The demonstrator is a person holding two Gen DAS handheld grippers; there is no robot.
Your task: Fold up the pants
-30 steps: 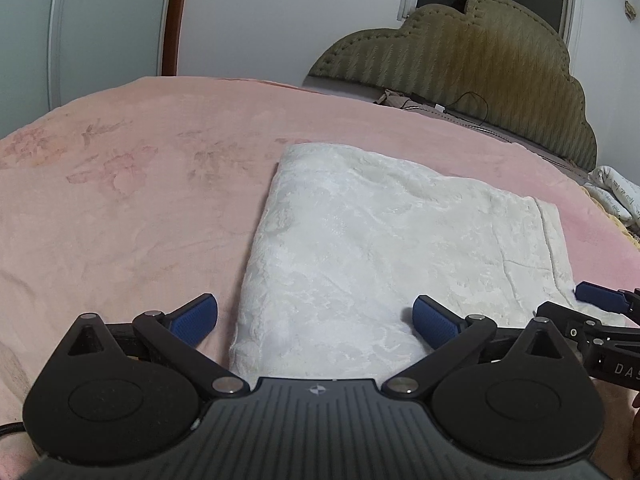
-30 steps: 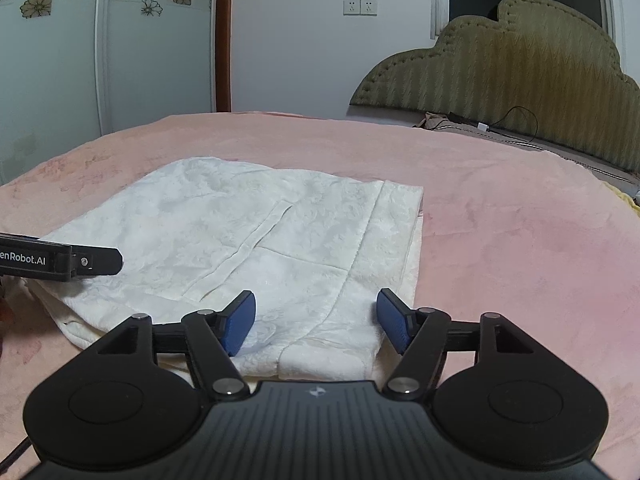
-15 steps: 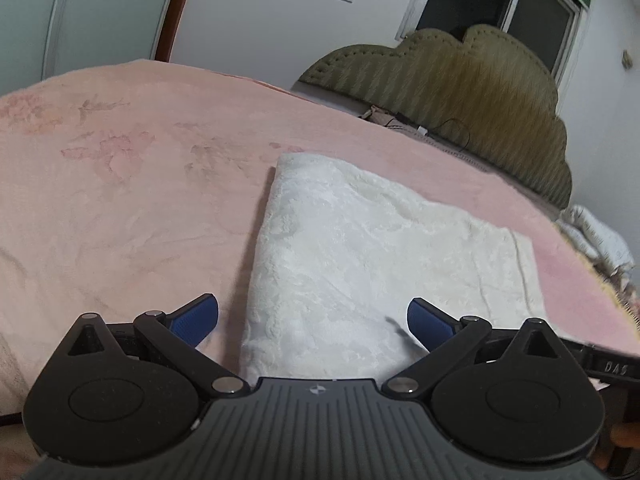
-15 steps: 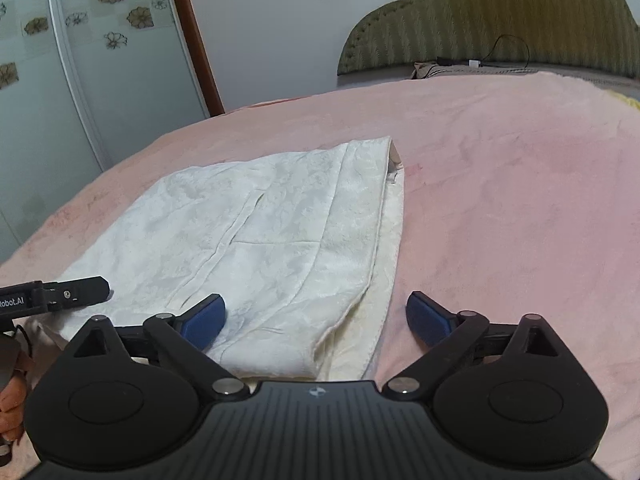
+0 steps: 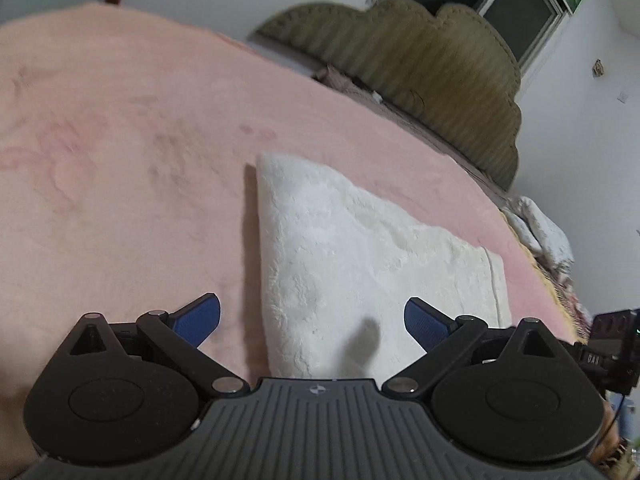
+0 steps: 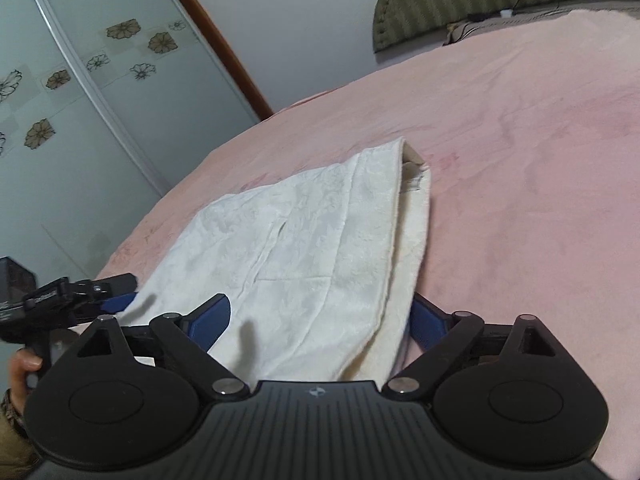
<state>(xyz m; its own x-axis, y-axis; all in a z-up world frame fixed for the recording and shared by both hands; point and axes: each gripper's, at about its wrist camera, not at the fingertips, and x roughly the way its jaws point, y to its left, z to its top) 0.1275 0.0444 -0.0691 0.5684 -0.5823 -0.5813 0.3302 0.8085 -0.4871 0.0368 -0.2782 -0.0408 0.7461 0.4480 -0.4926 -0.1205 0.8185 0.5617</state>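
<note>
The white textured pants (image 5: 360, 264) lie folded into a flat rectangle on the pink bed; they also show in the right wrist view (image 6: 312, 256). My left gripper (image 5: 312, 320) is open, its blue pads straddling the pants' near left corner, holding nothing. My right gripper (image 6: 320, 318) is open over the near right corner, with the layered waistband edge running away from its right pad. The left gripper also shows at the left of the right wrist view (image 6: 76, 296).
The pink blanket (image 5: 120, 160) covers the bed on all sides of the pants. An olive padded headboard (image 5: 420, 64) stands at the far end. A wardrobe with flower-patterned doors (image 6: 60, 120) is to the left. Rumpled bedding (image 5: 540, 232) lies at the far right.
Both grippers have tilted outward and moved nearer the pants' near edge. The right gripper's jaws opened wider than a second ago. The pants have not moved.
</note>
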